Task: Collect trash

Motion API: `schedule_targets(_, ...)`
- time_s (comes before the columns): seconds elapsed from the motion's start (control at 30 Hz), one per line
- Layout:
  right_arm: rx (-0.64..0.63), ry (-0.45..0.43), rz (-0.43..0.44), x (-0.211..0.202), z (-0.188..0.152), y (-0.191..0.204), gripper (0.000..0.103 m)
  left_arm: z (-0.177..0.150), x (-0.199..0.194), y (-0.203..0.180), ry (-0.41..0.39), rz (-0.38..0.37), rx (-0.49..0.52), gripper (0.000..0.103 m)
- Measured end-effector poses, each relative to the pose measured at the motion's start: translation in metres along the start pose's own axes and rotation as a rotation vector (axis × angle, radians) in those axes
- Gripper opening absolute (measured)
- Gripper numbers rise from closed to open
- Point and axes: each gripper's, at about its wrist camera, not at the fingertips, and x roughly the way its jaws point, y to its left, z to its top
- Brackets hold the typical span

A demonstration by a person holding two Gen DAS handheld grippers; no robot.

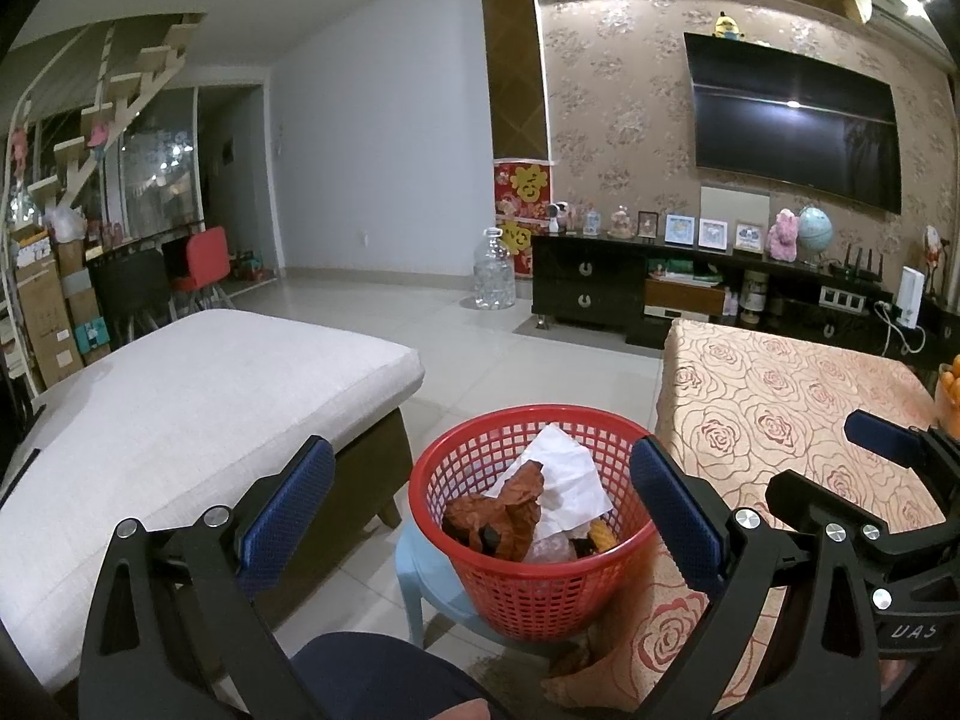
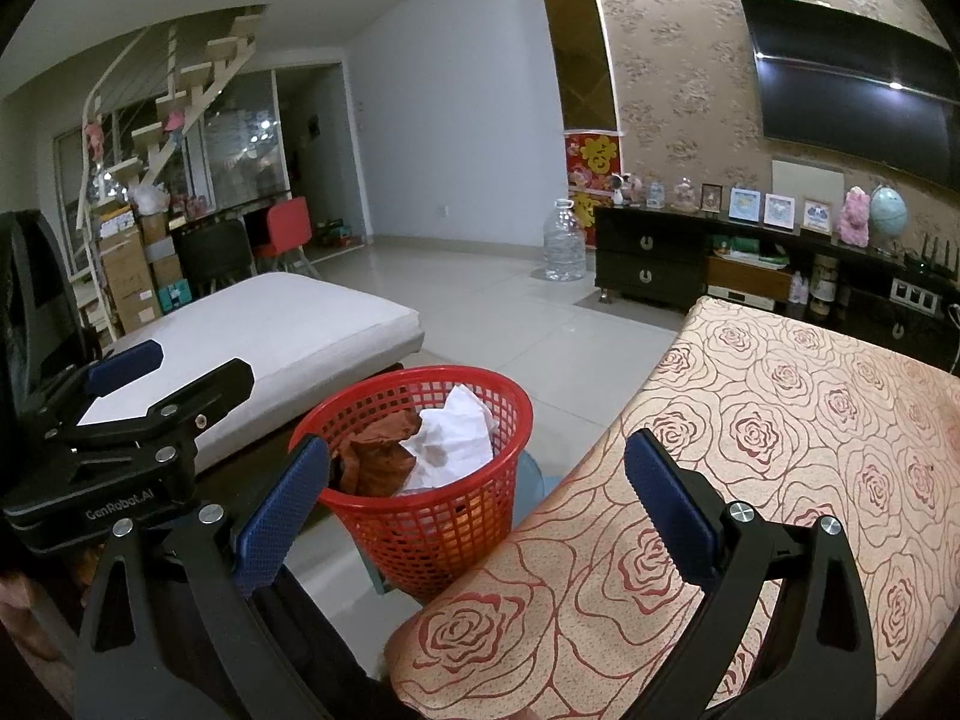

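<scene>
Left wrist view: left gripper spread wide, nothing between blue pads, aimed down at red basket. Basket sitting on light blue stool, between white cushioned ottoman and table with rose-pattern cloth. Inside basket: white crumpled paper, brown crumpled paper, clear plastic and a yellowish scrap lower down, hard to tell more. Right gripper at right edge over tablecloth, released, holding nothing. Right wrist view: right gripper wide apart, empty, straddling basket edge and table corner; same white paper and brown paper in basket. Left gripper at left above ottoman, fingers parted, empty. Background: wall TV, dark cabinet, clear water jug on floor.
</scene>
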Motion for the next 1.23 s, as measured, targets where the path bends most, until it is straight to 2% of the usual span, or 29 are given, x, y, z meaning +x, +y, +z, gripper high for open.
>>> schedule_targets(0.33,0.002,0.006,0.01,0.0,-0.001,-0.004,0.096,0.002,-0.003,-0.002,-0.017,-0.016,0.02,0.095)
schedule_targets(0.8,0.003,0.01,0.009,0.0,-0.001,-0.005,0.096,-0.004,0.0,-0.003,-0.025,0.002,0.025,0.095)
schedule_targets(0.97,0.02,0.023,0.009,0.001,-0.004,-0.011,0.096,-0.006,0.002,-0.004,-0.014,-0.018,0.02,0.095)
schedule_targets(1.13,0.077,0.031,-0.051,-0.008,-0.004,-0.043,0.096,-0.007,0.017,-0.008,0.025,-0.062,-0.009,0.095)
schedule_targets(1.23,0.147,0.053,-0.155,-0.021,-0.006,-0.091,0.096,-0.007,0.027,-0.014,0.046,-0.091,-0.015,0.095)
